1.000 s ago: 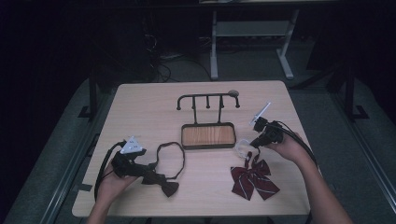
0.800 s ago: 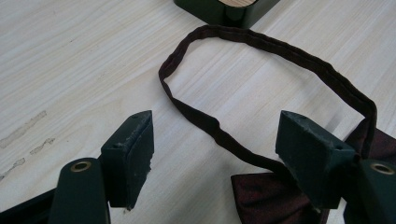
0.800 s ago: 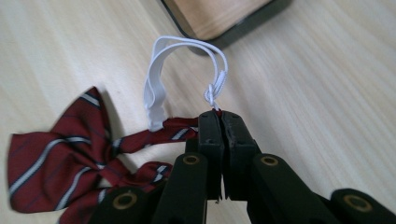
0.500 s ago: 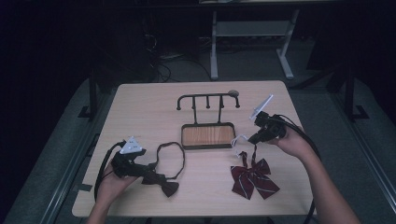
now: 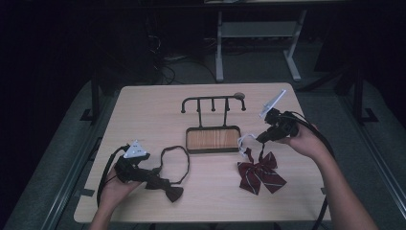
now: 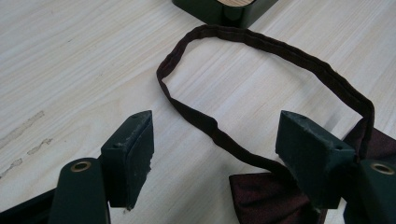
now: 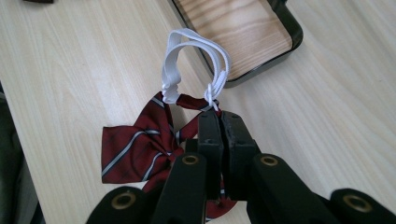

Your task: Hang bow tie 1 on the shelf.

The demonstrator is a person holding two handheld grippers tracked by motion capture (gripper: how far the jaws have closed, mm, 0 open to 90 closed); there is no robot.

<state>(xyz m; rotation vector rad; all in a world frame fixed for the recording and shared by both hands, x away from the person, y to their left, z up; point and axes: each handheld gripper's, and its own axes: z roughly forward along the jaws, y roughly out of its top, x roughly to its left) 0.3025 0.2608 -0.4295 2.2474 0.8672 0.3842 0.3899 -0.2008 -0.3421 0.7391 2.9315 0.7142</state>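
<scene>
A dim room surrounds the pale tabletop (image 5: 143, 110); the right gripper (image 5: 259, 139) pinches the striped red bow tie (image 5: 261, 173) by its white elastic at four o'clock of the hook stand (image 5: 213, 120); hanging remains; the left gripper (image 6: 212, 154) gapes over the dark bow tie (image 5: 172, 192).

Landmark: hook stand (image 5: 213, 122) mid-table. Bare tabletop (image 5: 153, 110) left of it and behind it, wide passage. In front-left, dark bow tie (image 5: 171, 192) with strap loop (image 5: 175, 163) blocks low passes. Front-right, striped bow tie (image 5: 261, 173) sits just beside stand's tray. Right of stand, narrow open strip.
</scene>
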